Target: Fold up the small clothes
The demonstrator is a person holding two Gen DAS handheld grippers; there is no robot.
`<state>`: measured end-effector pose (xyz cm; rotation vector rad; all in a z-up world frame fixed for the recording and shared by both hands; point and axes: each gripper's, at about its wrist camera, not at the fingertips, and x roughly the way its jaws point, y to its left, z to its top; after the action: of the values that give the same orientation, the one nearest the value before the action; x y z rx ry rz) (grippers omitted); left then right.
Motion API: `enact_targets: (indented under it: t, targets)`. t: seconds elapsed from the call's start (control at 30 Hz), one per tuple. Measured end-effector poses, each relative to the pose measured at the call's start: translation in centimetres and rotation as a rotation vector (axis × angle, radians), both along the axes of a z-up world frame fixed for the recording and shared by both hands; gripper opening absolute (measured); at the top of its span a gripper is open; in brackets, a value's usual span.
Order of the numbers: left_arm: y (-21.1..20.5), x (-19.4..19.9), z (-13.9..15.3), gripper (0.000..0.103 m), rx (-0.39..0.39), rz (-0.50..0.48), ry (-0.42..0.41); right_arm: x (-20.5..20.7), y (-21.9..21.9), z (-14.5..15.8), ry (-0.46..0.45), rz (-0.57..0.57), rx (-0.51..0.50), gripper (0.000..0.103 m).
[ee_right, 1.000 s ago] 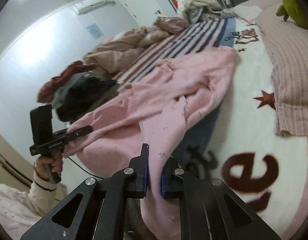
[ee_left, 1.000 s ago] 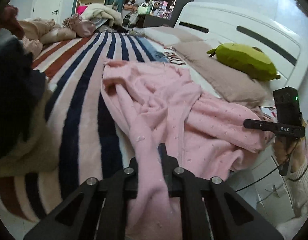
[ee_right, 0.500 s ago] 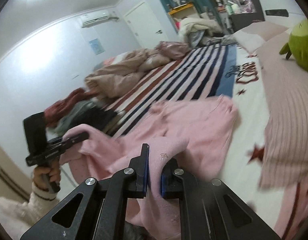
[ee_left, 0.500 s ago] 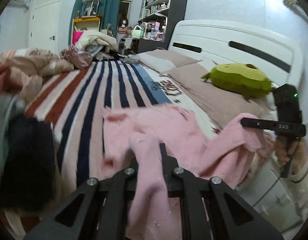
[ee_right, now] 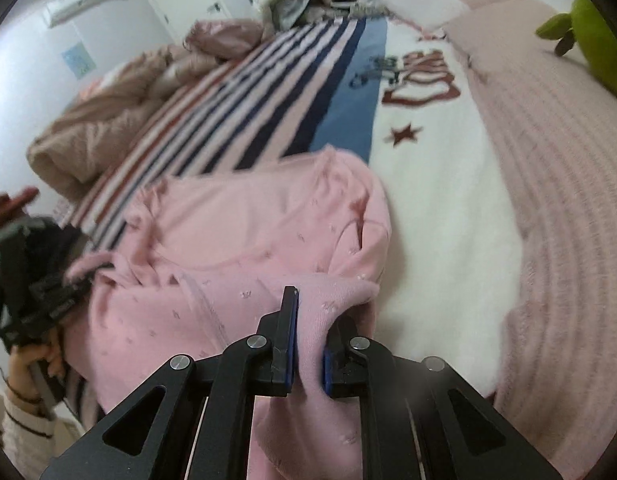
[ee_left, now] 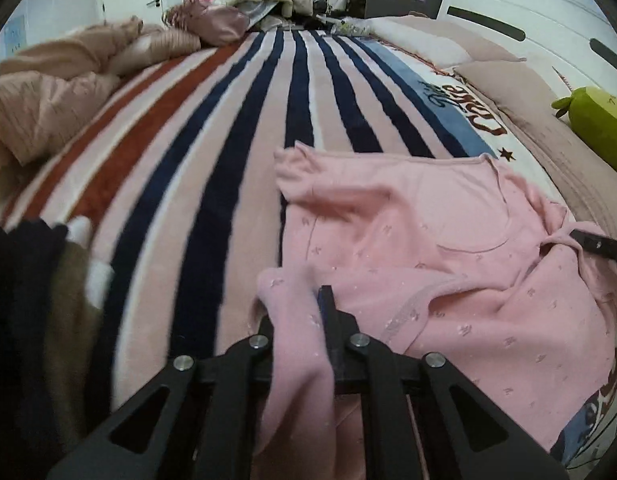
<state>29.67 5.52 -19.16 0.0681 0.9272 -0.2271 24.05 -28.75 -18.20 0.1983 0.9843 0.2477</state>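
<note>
A small pink knit top (ee_left: 428,248) lies spread on the striped blanket (ee_left: 228,128), its far part flat and its near part bunched. My left gripper (ee_left: 304,320) is shut on the garment's near left corner, and the cloth hangs down between the fingers. My right gripper (ee_right: 308,328) is shut on the near right corner of the same pink top (ee_right: 248,232). The right gripper's tip shows at the right edge of the left wrist view (ee_left: 596,244). The left gripper and the hand holding it show at the left of the right wrist view (ee_right: 40,304).
Dark and brown clothes (ee_left: 32,312) are piled at the near left. A beige duvet (ee_left: 48,96) lies along the far left. Pink pillows (ee_right: 548,128) and a green plush toy (ee_left: 596,120) lie at the right by the white headboard (ee_left: 528,12).
Both grippers swung the pink top up off the bed edge and forward. It now lies spread out further onto the blanket, with both corners still held.
</note>
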Motion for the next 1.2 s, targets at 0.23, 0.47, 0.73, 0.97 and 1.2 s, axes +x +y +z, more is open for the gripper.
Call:
enact_targets:
  t: [0.23, 0.47, 0.73, 0.97, 1.2]
  targets:
    - [1.2, -3.6, 3.3, 0.09, -0.077, -0.067, -0.036, -3.5, -1.1, 2.8, -0.033, 0.07, 0.02, 0.074]
    - [1.3, -8.9, 2.7, 0.092, -0.114, -0.14, 0.043, -10.1, -2.8, 2.1, 0.044, 0.155, 0.046, 0.075]
    - [1.3, -11.2, 0.0, 0.056, -0.086, -0.116, 0.064, -13.6, 0.4, -1.2, 0.0, 0.19, -0.098, 0.014]
    - [0.5, -12.5, 2.8, 0.016, 0.07, -0.128, -0.051, -13.4, 1.3, 2.4, -0.146, 0.168, -0.085, 0.008]
    - [0.6, -10.8, 9.7, 0.013, -0.032, -0.139, -0.139, -8.2, 1.9, 7.6, -0.23, 0.137, -0.067, 0.007]
